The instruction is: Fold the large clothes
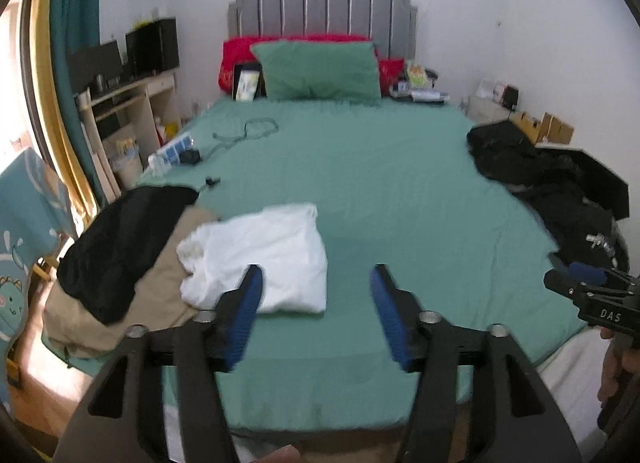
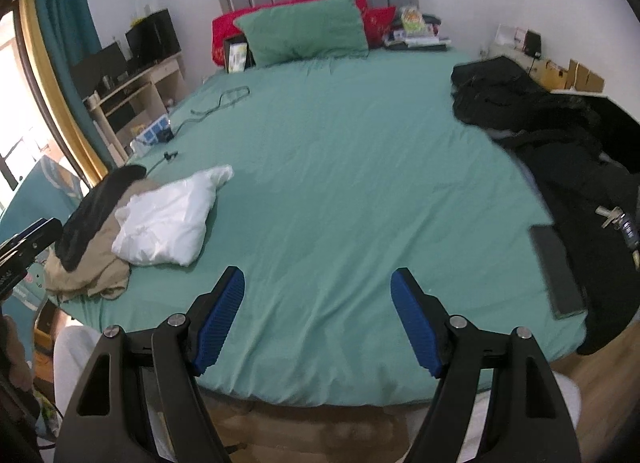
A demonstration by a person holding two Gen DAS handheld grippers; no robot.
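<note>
Green bedsheet (image 2: pixel 340 151) bare across the middle; we stand at its foot. Black clothes heap (image 2: pixel 560 135) lies unfolded along the bed's right edge, long axis running from foot toward headboard, up and right of our right gripper (image 2: pixel 318 291). That hand is nearer; we judge the next pick starts there. White folded garment (image 1: pixel 260 255) sits at the left edge against a tan and black pile (image 1: pixel 120 255), just beyond our left gripper (image 1: pixel 316 287). Both sets of fingers gape wide, nothing between them.
</note>
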